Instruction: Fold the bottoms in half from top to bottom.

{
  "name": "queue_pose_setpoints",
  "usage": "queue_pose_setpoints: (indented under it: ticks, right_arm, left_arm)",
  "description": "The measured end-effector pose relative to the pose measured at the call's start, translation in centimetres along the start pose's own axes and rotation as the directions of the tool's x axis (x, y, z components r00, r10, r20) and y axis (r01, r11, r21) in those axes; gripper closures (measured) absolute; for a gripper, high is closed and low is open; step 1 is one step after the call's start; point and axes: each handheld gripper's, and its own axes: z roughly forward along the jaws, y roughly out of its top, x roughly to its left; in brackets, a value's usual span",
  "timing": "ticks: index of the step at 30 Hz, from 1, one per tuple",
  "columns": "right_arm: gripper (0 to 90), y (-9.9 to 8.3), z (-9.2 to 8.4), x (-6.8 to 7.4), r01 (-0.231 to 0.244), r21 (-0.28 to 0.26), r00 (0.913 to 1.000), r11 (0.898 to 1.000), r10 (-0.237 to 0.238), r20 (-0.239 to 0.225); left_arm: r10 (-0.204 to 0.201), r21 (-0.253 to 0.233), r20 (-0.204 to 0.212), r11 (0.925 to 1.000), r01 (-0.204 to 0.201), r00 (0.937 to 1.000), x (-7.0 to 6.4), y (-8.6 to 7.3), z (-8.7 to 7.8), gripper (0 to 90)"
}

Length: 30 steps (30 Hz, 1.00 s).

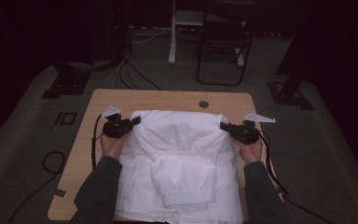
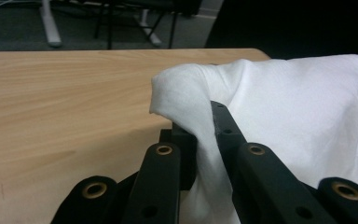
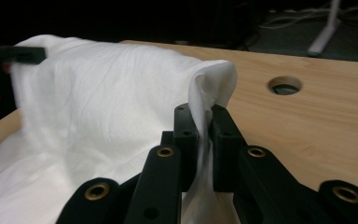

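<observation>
Wooden table [image 1: 98, 100], light grain, rounded corners, stands on grey carpet [image 1: 32, 116] in a dim room; a round cable hole [image 1: 203, 104] sits near its far edge, right of centre. A white garment [image 1: 179, 140], sweatshirt-like with a ribbed cuff [image 1: 186, 198] lying on top toward the near edge, covers the middle and near part of the tabletop and reaches over the near edge. Its far portion is raised off the wood and stretched between the two grippers, the lower part lying flat. A person's forearms in dark sleeves [image 1: 98, 186] come in from the near side, one hand behind each tool. Left gripper [image 1: 135, 122] at the garment's far left corner: jaws closed on a pinch of white cloth; in the left gripper view the cloth fold [image 2: 186, 88] bulges up above the left gripper [image 2: 205, 130] and runs down between the black jaws, bare table to its left. Right gripper [image 1: 223, 126] at the far right corner: jaws likewise clamped on cloth; in the right gripper view a rounded fold [image 3: 216, 79] stands above the right gripper [image 3: 204, 126], with the cable hole [image 3: 285, 85] beyond it to the right. Black cables [image 1: 93, 140] trail from both tools toward the near edge. A dark folding chair [image 1: 223, 46] and a white desk leg [image 1: 172, 32] stand on the carpet beyond the table
</observation>
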Motion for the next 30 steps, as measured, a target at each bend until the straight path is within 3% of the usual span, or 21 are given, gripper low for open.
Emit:
queue_pose_setpoints:
  ticks: [2,4,8,9,10,12,13,14,15,17,18,22,25,30]
  right_arm:
    - [83.3,-0.8,-0.9,0.8,0.013,0.002,0.9996,1.000,-0.013,-0.023]
    - [83.3,-1.9,-1.8,1.7,0.028,0.005,0.9989,1.000,-0.027,-0.037]
    - [83.2,-4.4,-3.1,3.3,0.077,0.052,0.9968,0.996,-0.076,-0.026]
    - [83.2,-4.4,-3.1,3.3,0.077,0.052,0.9968,0.996,-0.076,-0.026]
    - [83.2,-5.8,-3.6,4.0,0.099,0.085,0.9951,0.992,-0.097,-0.018]
    - [83.2,-7.1,-3.8,4.7,0.117,0.131,0.9932,0.984,-0.116,-0.011]
    - [83.2,-7.1,-3.8,4.7,0.117,0.131,0.9932,0.984,-0.116,-0.011]
    - [83.1,-8.4,-3.8,5.2,0.123,0.188,0.9922,0.975,-0.125,-0.002]
    - [83.1,-8.4,-3.8,5.2,0.123,0.188,0.9922,0.975,-0.125,-0.002]
    - [83.1,-9.8,-3.5,5.5,0.117,0.238,0.9929,0.964,-0.119,-0.004]
    - [83.1,-10.7,-3.2,5.7,0.114,0.277,0.9931,0.954,-0.117,-0.003]
    - [83.1,-11.9,-1.8,6.0,0.131,0.350,0.9887,0.927,-0.148,0.022]
    - [82.8,-11.4,-1.1,5.8,0.124,0.363,0.9879,0.924,-0.149,0.042]
    - [82.8,-10.4,0.6,4.8,0.113,0.361,0.9843,0.926,-0.154,0.086]
  left_arm:
    - [0.007,-0.001,0.008,1.0000,-0.007,0.9999,-0.2,-0.3,-0.6,83.6]
    - [0.019,-0.003,0.031,0.9998,-0.019,0.9993,-0.9,-1.6,-2.1,83.5]
    - [0.032,0.032,0.058,0.9989,-0.034,0.9978,-1.8,-4.2,-3.8,83.2]
    - [0.032,0.032,0.058,0.9989,-0.034,0.9978,-1.8,-4.2,-3.8,83.1]
    - [0.033,0.042,0.061,0.9985,-0.035,0.9976,-1.9,-5.0,-4.1,83.1]
    - [0.052,0.130,0.063,0.9897,-0.060,0.9966,-2.4,-7.6,-4.4,83.2]
    - [0.052,0.130,0.063,0.9897,-0.060,0.9966,-2.4,-7.6,-4.4,83.2]
    - [0.057,0.197,0.069,0.9780,-0.070,0.9960,-2.8,-9.3,-4.4,83.2]
    - [0.057,0.197,0.069,0.9780,-0.070,0.9960,-2.8,-9.3,-4.4,83.2]
    - [0.071,0.273,0.059,0.9582,-0.085,0.9957,-3.0,-11.5,-4.0,83.2]
    - [0.067,0.294,0.057,0.9523,-0.081,0.9961,-3.0,-12.1,-3.7,83.2]
    - [0.064,0.301,0.043,0.9508,-0.074,0.9970,-3.0,-12.8,-3.1,83.2]
    - [0.089,0.306,0.023,0.9477,-0.092,0.9957,-3.2,-12.6,-2.8,83.1]
    - [0.096,0.284,-0.013,0.9547,-0.088,0.9953,-2.7,-12.0,-1.6,83.0]
